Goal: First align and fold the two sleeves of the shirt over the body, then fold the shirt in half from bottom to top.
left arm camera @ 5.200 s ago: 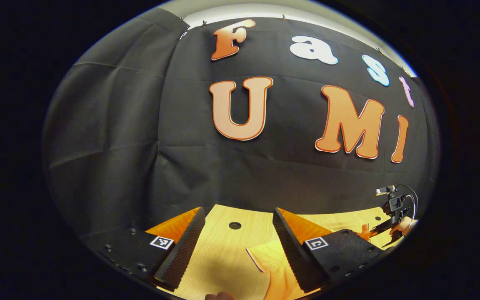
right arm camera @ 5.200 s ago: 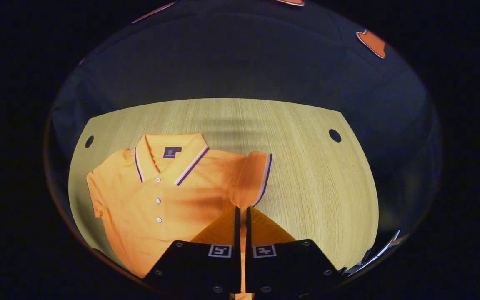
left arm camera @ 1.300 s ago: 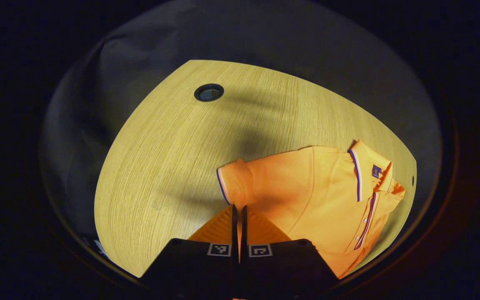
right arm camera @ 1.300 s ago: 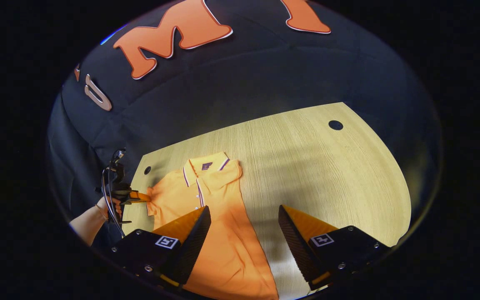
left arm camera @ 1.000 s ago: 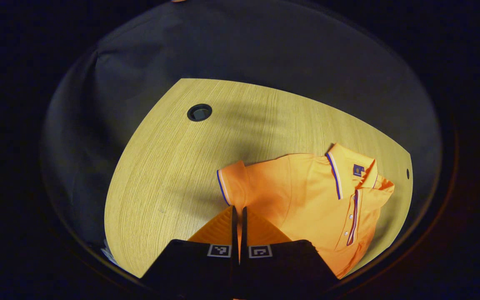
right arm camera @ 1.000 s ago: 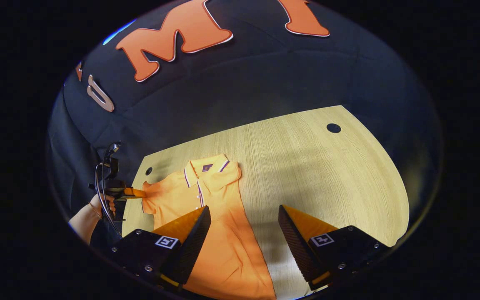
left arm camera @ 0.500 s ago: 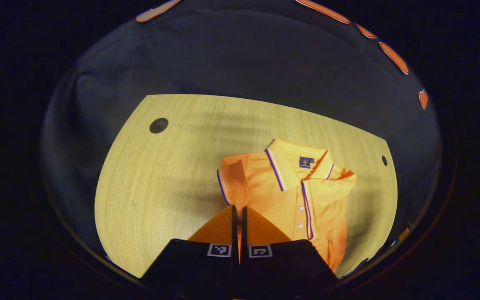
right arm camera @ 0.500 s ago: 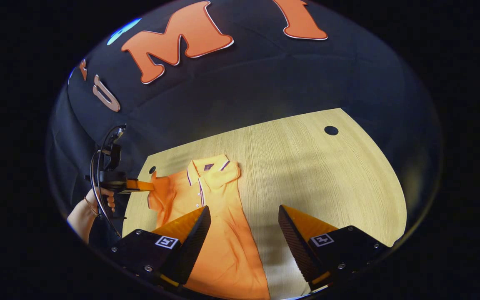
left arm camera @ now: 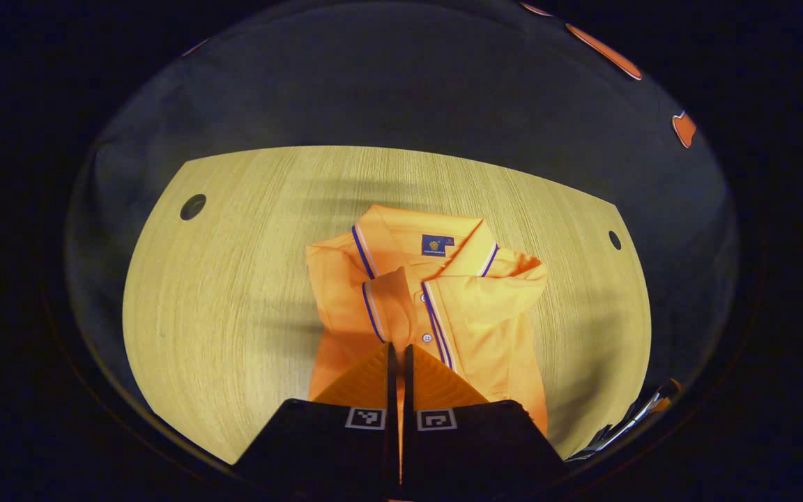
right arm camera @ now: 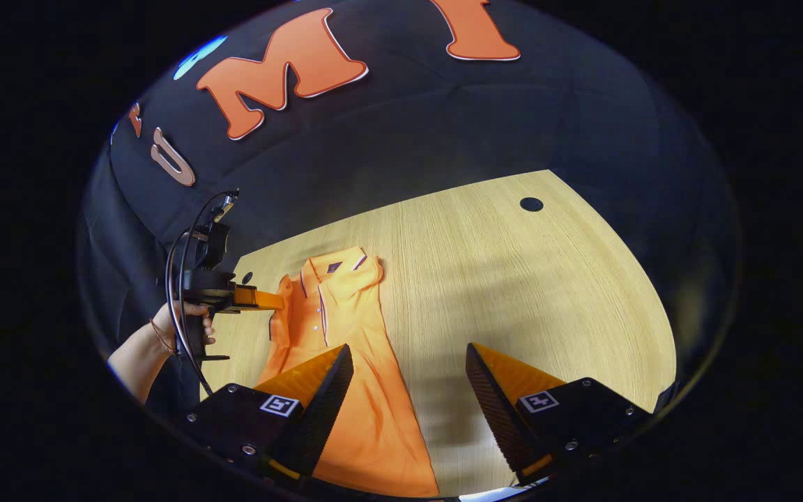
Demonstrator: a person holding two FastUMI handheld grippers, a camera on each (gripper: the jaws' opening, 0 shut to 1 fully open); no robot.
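An orange polo shirt (left arm camera: 485,328) lies on the wooden table (left arm camera: 234,293), collar away from me. Its right sleeve (left arm camera: 516,275) is folded in over the chest. My left gripper (left arm camera: 398,346) is shut on the left sleeve (left arm camera: 377,307), holding its striped cuff lifted over the button placket. In the right gripper view the same gripper (right arm camera: 277,300), held by a hand (right arm camera: 182,322), pinches the sleeve above the shirt (right arm camera: 353,390). My right gripper (right arm camera: 408,362) hangs open above the shirt's lower right part and the bare table, with nothing between its fingers.
Round cable holes sit near the table's far corners (left arm camera: 192,207) (left arm camera: 615,240), and one shows in the right gripper view (right arm camera: 531,204). Black cloth walls the booth behind the table. Bare wood (right arm camera: 527,293) stretches to the right of the shirt.
My left gripper, shut on the left sleeve, has carried it from the shirt's outer side inward over the chest. The right gripper stays open and has barely shifted.
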